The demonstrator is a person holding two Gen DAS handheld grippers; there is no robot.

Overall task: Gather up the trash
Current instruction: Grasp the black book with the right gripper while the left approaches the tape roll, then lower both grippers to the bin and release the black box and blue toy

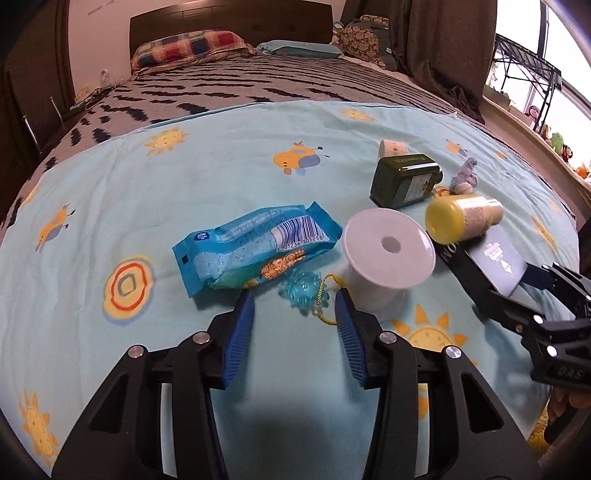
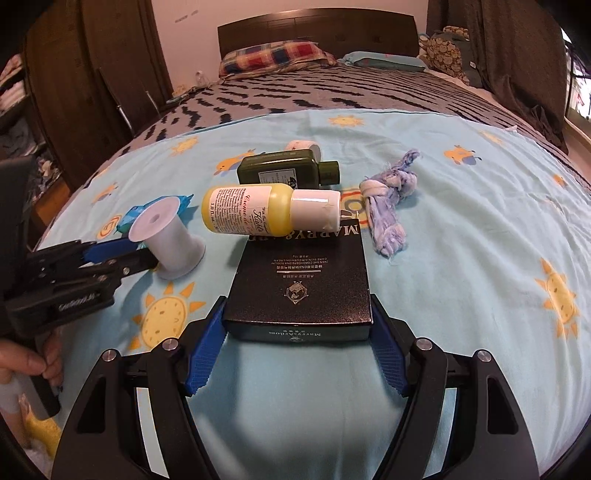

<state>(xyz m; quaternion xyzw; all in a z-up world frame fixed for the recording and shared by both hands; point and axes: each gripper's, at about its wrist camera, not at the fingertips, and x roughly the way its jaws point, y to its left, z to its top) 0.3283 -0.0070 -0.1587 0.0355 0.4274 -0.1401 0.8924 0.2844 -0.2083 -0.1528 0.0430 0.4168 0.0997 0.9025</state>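
Both views look down a bed (image 1: 258, 85) toward a dark wooden headboard (image 1: 229, 22). A plaid pillow (image 1: 188, 46) and a pale blue pillow (image 1: 299, 48) lie against it. A grey cover with dark zigzag marks (image 1: 221, 92) spreads over the far half of the bed; a light blue sheet printed with suns and cartoon birds (image 1: 184, 166) covers the near half and carries the items. Dark curtains (image 1: 443, 48) hang at the right, beside a bright window and a metal rack (image 1: 524, 66). A dark wardrobe (image 2: 103, 92) stands at the left.

The left gripper (image 1: 295, 302) hovers over the sheet with its blue pads apart. A small translucent blue trinket on a yellow cord (image 1: 303, 288) lies between the fingertips, and no pad visibly presses on it. A blue snack wrapper (image 1: 255, 247) lies just beyond. A white spool (image 1: 388, 254) rests just beside the right-hand finger.

The right gripper (image 2: 299, 325) straddles a black box (image 2: 299, 288), its pads against the two sides. A yellow bottle with a white cap (image 2: 269, 210) lies on its side, its cap over the box's far end. A dark green bottle (image 2: 284, 170) lies behind it. A knotted blue-and-white rag (image 2: 388, 199) lies to the right. A small cream roll (image 2: 303, 146) lies farthest back.
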